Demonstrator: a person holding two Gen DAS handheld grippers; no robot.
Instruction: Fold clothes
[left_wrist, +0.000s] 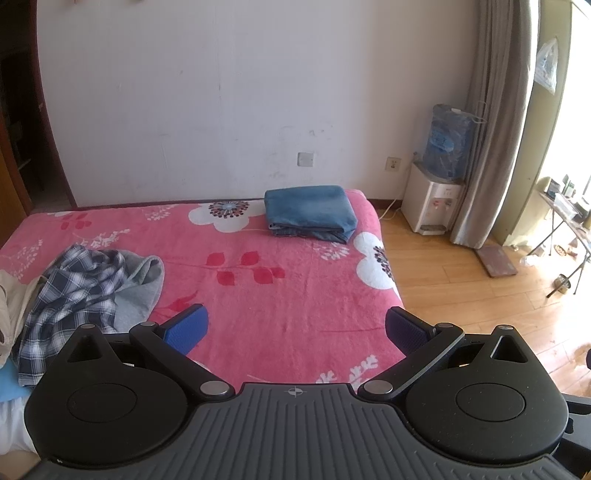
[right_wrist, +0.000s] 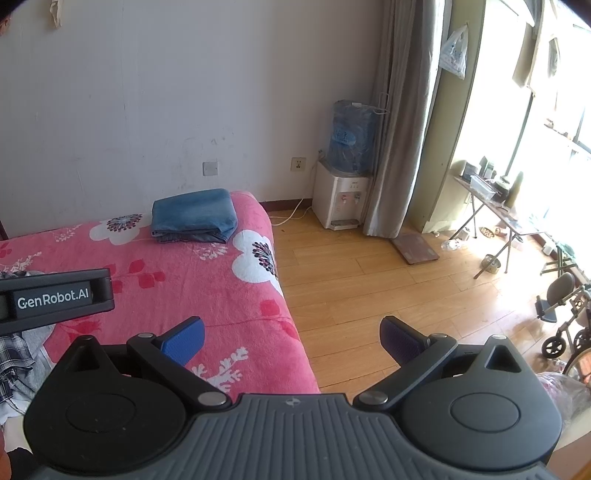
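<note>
Plaid shirt (left_wrist: 72, 291) crumpled at left of frame on pink bedspread (left_wrist: 258, 295) | folded blue garment (left_wrist: 308, 214) upper centre | left gripper (left_wrist: 295, 328), right gripper (right_wrist: 291, 338) — fingers spread, empty | next: pinch shirt shoulders, lift, spread flat before folding.

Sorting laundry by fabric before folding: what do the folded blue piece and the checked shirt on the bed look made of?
The folded blue piece looks like washed denim: matte, faded blue, with thick stiff folds and a seamed edge; a heavy cotton is possible too. The checked shirt looks like thin woven cotton or a blend: yarn-dyed navy and white plaid, crumpling softly.
</note>
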